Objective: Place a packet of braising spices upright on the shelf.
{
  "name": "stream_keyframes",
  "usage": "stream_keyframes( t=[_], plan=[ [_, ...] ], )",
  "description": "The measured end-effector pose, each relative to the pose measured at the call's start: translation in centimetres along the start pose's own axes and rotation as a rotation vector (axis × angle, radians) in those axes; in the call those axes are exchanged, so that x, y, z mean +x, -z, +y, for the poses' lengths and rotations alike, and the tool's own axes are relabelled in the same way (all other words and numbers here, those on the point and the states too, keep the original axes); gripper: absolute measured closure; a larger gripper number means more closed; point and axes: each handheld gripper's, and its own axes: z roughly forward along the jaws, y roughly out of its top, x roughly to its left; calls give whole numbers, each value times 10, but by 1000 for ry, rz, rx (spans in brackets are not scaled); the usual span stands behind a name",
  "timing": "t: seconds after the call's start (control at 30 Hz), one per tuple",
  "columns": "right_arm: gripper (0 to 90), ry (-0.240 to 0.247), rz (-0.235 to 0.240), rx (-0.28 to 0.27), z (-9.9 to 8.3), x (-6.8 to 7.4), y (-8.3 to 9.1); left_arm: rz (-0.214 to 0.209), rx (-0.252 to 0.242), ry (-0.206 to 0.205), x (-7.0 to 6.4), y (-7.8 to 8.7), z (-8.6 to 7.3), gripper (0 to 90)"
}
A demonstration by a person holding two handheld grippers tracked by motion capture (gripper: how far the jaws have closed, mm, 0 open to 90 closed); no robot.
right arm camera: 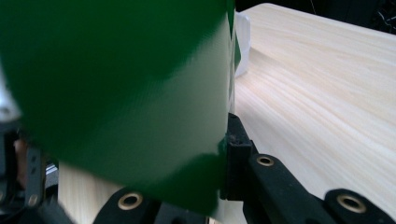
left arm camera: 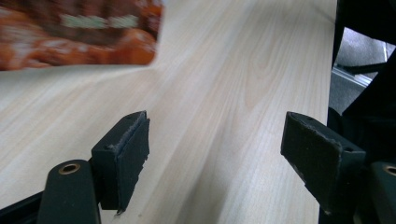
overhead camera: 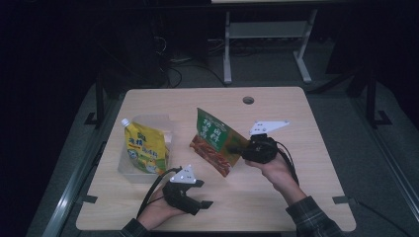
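Nearest the person, the left hand-held gripper (overhead camera: 205,203) rests on the bench (overhead camera: 276,197), jaws wide apart. Farther on, the right hand-held gripper (overhead camera: 236,146) clamps one green-and-red pouch (overhead camera: 213,140), lifted and tilted. Beyond, one yellow pouch (overhead camera: 142,148) stands in one clear tub (overhead camera: 165,123).

A green and red-orange food pouch (overhead camera: 215,142) with printed characters hangs tilted above the middle of the table. Its right edge is pinched, its lower corner just clear of the wood.
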Motion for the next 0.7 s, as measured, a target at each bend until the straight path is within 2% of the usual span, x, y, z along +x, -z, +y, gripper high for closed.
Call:
stream_keyframes(
  t=[0.07, 0.27, 0.33, 0.43, 0.47, 0.7],
  plan=[
    [894, -13, 12, -10, 7, -2, -5, -4, 12, -11, 0, -2, 0, 217],
    [894, 21, 15, -20, 35, -2, -23, 4, 21, -26, 1, -3, -2, 206],
    [894, 20, 16, -29, 52, -4, -34, 9, 25, -32, 3, -2, -2, 206],
    [894, 28, 16, -32, 61, -4, -39, 7, 25, -26, 3, -2, -2, 206],
    [894, 34, 19, -32, 70, -4, -46, 5, 23, -26, 3, -2, -2, 206],
    [894, 38, 17, -23, 93, -3, -68, 7, 32, -35, 3, -4, -2, 206]
  ],
)
